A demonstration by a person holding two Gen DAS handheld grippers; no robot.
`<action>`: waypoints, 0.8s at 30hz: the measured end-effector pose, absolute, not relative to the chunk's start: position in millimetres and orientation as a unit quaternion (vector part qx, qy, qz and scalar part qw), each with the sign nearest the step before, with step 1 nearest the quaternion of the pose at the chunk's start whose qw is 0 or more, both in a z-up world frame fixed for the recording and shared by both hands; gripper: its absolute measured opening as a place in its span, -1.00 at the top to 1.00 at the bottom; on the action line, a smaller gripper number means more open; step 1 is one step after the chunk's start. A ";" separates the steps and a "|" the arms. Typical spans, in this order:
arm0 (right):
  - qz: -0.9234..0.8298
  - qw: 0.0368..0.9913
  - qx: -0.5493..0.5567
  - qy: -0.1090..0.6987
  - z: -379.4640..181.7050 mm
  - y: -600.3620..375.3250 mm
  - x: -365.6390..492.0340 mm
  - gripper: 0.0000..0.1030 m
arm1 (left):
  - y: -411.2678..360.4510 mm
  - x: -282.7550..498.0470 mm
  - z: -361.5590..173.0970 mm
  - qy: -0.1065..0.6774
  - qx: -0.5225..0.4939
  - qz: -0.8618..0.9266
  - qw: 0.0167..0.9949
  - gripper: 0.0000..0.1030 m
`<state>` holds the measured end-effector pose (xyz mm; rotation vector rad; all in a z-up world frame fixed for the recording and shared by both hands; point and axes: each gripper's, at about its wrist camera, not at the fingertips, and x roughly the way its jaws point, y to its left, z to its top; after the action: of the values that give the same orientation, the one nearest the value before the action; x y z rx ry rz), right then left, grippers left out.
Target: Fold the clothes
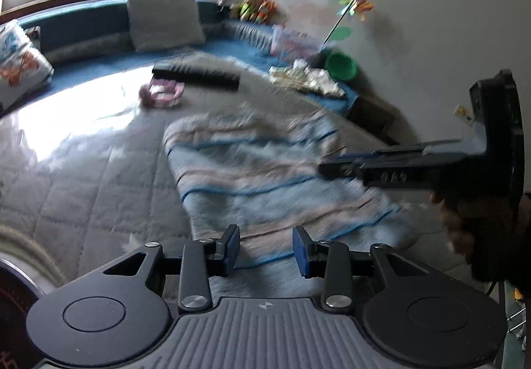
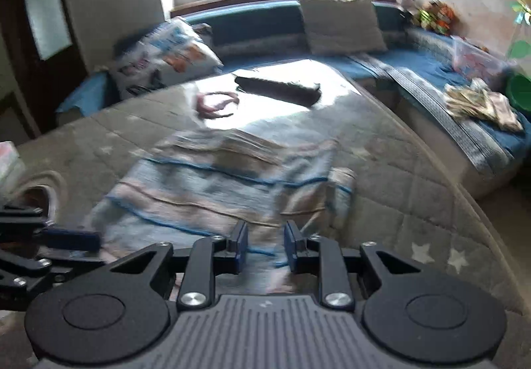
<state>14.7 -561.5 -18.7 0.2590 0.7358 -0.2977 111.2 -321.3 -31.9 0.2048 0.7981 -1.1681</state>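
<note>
One striped garment [image 1: 265, 170], banded in blue, pink and grey, lies spread on the grey quilted bed cover [image 1: 83, 189]. Motion blur softens its folds in both views, so its type and the exact run of its hems cannot be made out; its near edge is hidden behind the gripper bodies. In the right wrist view a narrow flap [image 2: 340, 193] along its right side appears turned over.

The left gripper [image 1: 265, 248] hovers at the near edge with its jaws apart and nothing between the blue pads [image 1: 300, 253]. The right gripper [image 2: 265, 244] shows a narrower gap; the garment lies below it, and no cloth can be seen pinched. In the left wrist view the right gripper appears from the side, with the person's hand [image 1: 471, 219] cut off at the frame edge.

Beyond the garment lie two further items: one pink piece [image 1: 161, 95] and one dark folded piece [image 1: 195, 73]. Bare quilt lies open to the garment's left and right. One grey cushion [image 1: 164, 20] and one printed pillow [image 1: 20, 63] stand at the rear, and one crumpled pale heap [image 1: 308, 78] rests on the blue bench [image 1: 335, 97].
</note>
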 end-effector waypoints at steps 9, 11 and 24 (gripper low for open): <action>-0.106 0.923 0.120 0.350 -5.8 -556.7 58.3 0.64 | -325.7 123.2 -21.3 0.354 0.077 -0.543 0.757 0.30; -0.105 0.922 0.116 0.354 -7.5 -554.0 74.6 0.64 | -329.8 127.8 -26.8 0.362 0.080 -0.538 0.757 0.30; -0.112 0.918 0.096 0.368 -3.1 -550.7 94.6 0.63 | -317.7 121.5 -23.0 0.360 0.068 -0.543 0.756 0.29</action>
<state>94.6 -550.7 -3.1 0.1980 0.7569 -0.2308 121.5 -317.7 -23.0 0.1472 0.7860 -1.1840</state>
